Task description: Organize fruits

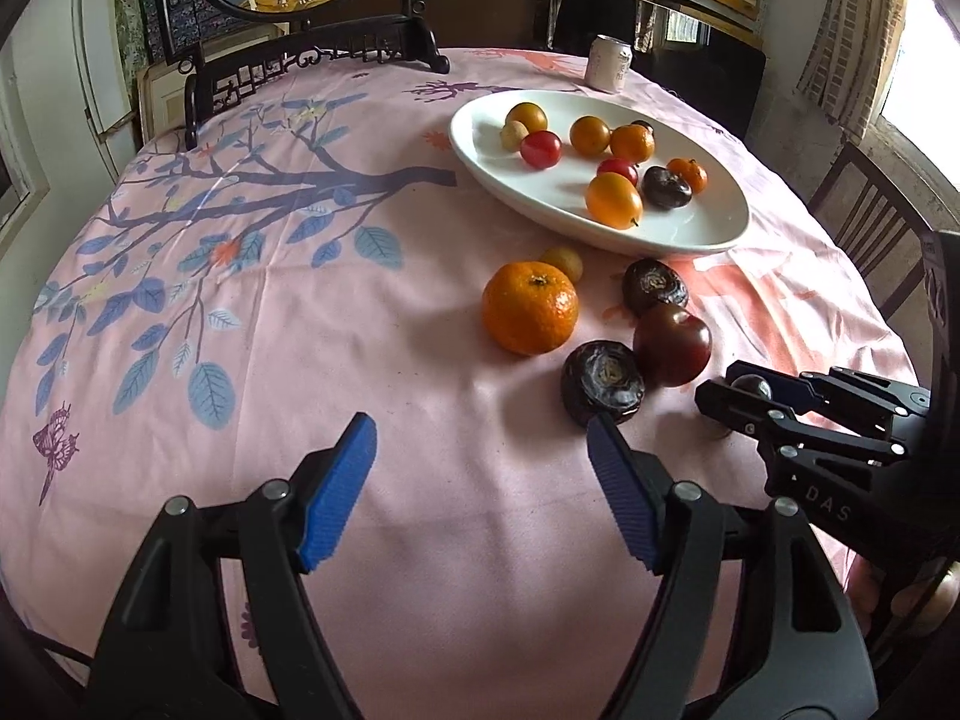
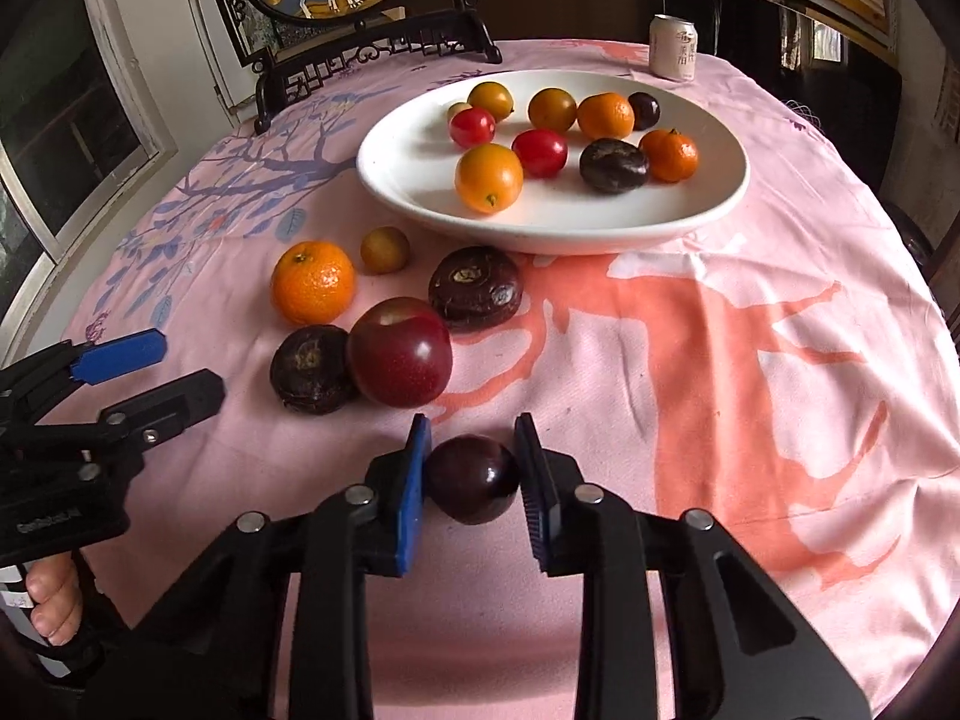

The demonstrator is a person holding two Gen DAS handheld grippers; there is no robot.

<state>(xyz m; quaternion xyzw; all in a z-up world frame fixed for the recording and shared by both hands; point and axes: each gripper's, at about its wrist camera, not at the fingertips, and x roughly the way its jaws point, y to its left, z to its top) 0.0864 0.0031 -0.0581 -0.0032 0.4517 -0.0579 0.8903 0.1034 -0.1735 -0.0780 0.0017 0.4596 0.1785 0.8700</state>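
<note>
A white oval plate holds several small fruits: orange, red and dark ones. On the pink cloth in front of it lie a mandarin, a small tan fruit, two dark wrinkled fruits and a red plum. My right gripper is shut on a small dark plum at the cloth. My left gripper is open and empty, just left of the loose fruits.
A drinks can stands behind the plate. A dark wooden screen stand stands at the table's far left. A wooden chair is beyond the right table edge.
</note>
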